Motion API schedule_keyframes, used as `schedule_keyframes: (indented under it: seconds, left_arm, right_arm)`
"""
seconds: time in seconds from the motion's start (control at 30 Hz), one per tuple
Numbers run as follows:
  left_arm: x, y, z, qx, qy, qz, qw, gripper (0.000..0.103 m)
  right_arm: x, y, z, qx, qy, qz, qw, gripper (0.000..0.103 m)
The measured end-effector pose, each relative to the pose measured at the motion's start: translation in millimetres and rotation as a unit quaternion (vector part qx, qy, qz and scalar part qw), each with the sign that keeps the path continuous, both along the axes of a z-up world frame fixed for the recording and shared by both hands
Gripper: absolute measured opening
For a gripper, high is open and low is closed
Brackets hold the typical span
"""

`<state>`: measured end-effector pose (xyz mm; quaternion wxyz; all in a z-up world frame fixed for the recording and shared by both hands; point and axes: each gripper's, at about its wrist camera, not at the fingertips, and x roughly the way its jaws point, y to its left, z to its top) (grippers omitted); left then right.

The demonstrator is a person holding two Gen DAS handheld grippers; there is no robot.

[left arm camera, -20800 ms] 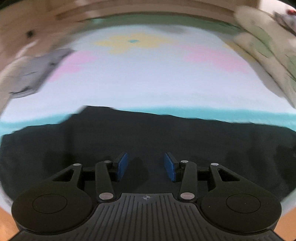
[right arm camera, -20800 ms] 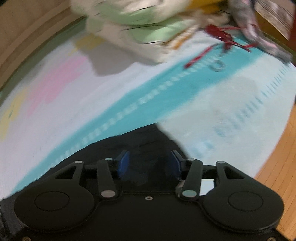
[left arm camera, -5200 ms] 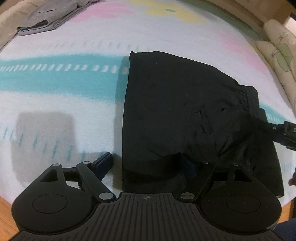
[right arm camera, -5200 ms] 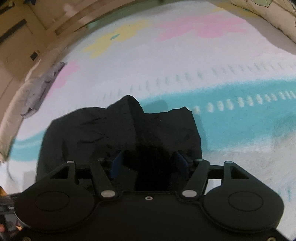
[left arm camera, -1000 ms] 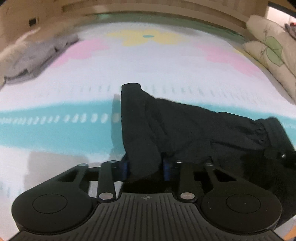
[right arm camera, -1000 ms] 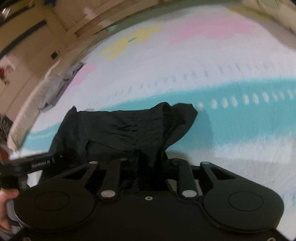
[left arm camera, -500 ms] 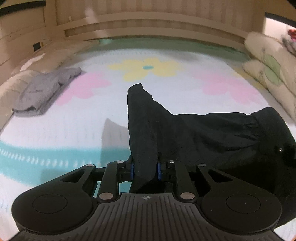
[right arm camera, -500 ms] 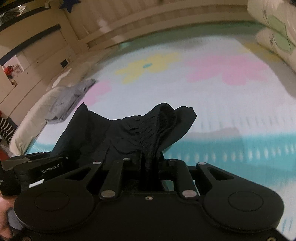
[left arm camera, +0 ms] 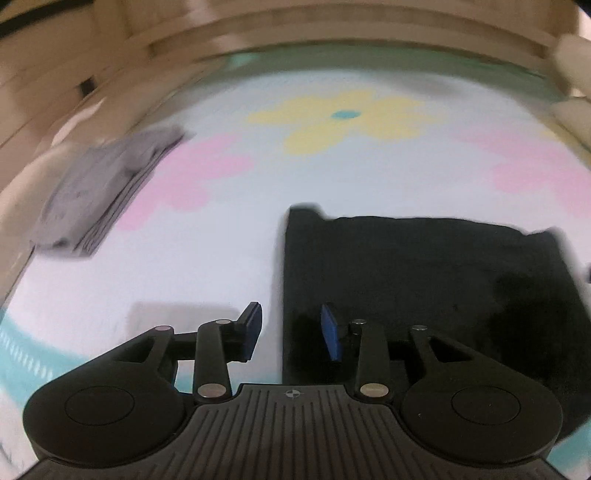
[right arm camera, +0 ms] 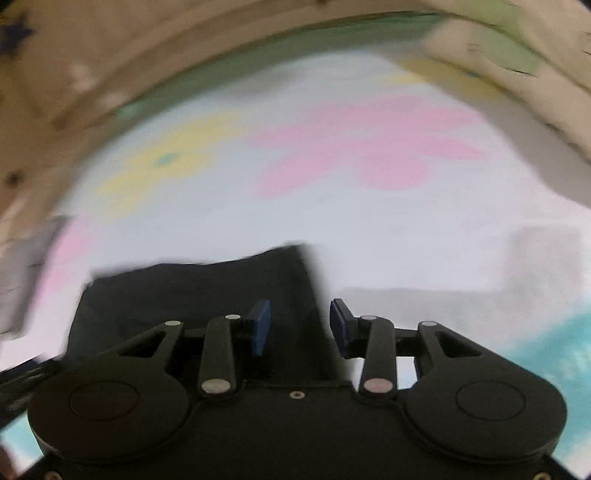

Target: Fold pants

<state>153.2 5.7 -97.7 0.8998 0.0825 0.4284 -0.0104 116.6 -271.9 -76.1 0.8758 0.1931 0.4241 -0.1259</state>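
Note:
The black pants (left arm camera: 424,280) lie flat on the bed as a folded rectangle. In the left wrist view my left gripper (left arm camera: 290,332) hovers over the pants' left edge; its jaws are opening, and the cloth lies below them, free of the blue pads (left arm camera: 330,334). In the right wrist view the pants (right arm camera: 199,295) fill the lower left. My right gripper (right arm camera: 299,326) straddles their right edge with its jaws opening, no pad pressing the fabric. Both views are motion-blurred.
The bedspread (left arm camera: 229,258) is white with pink and yellow flowers and a teal band. Folded grey clothing (left arm camera: 99,192) lies at the far left. Pale pillows (right arm camera: 517,74) sit at the far right. A wooden frame (left arm camera: 332,33) runs along the far side.
Both grippers held bunched pants edges half a second ago. They have carried the fold over and let go; the pants now lie flat and both pairs of jaws stand apart.

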Motion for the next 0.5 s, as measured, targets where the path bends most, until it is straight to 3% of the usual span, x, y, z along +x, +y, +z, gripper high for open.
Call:
schedule_keyframes:
  seconds: [0.23,0.4,0.5]
  left_arm:
    - [-17.5,15.8,8.8,-0.03,-0.01,-0.017,0.9994,0.043]
    - [-26.5,14.6,8.6,-0.039,-0.002,-0.029,0.9988,0.052]
    - [-31.8,11.4,-1.6,-0.033,0.018,-0.036,0.9986,0.053]
  right_arm:
    - [-27.3,5.5,11.8,-0.007,-0.054,0.049,0.997,0.048]
    - [-24.1,32.2,11.5,-0.021,-0.049,0.108,0.993,0.049]
    - [-25.4,41.6,3.7,-0.033,-0.025,0.128,0.991,0.049]
